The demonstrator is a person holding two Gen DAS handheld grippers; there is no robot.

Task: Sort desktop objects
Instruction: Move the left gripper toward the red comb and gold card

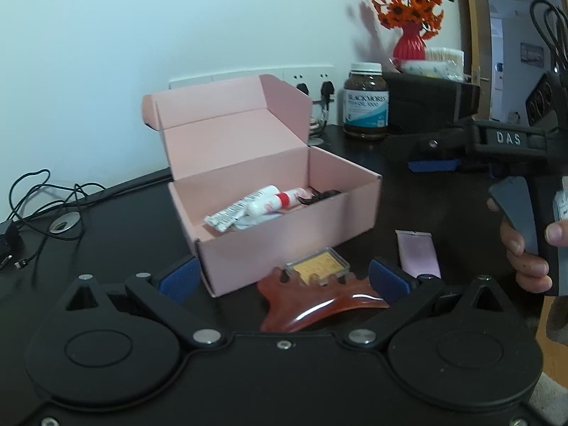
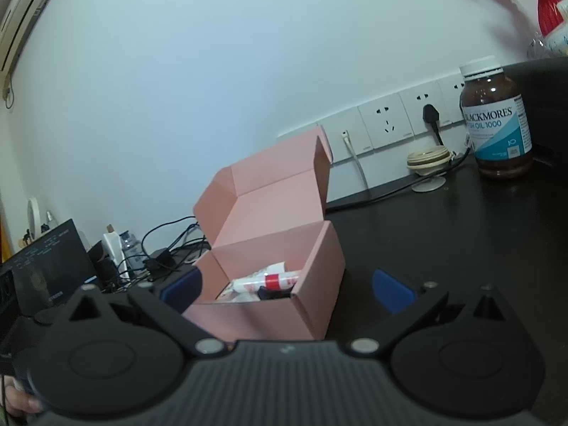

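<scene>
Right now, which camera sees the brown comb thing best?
The left wrist view: the reddish-brown comb lies in plain sight before the pink box, between the open left gripper fingers. The right wrist view doesn't show it.

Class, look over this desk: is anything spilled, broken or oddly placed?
Nothing spilled or broken. Three items lie loose on the desk beside the open pink box: a red-brown comb, a small clear case and a pink sachet.

pink box [image 1: 284, 245], reddish-brown comb [image 1: 319, 301], black desk [image 1: 443, 206], orange flowers [image 1: 408, 0]
</scene>
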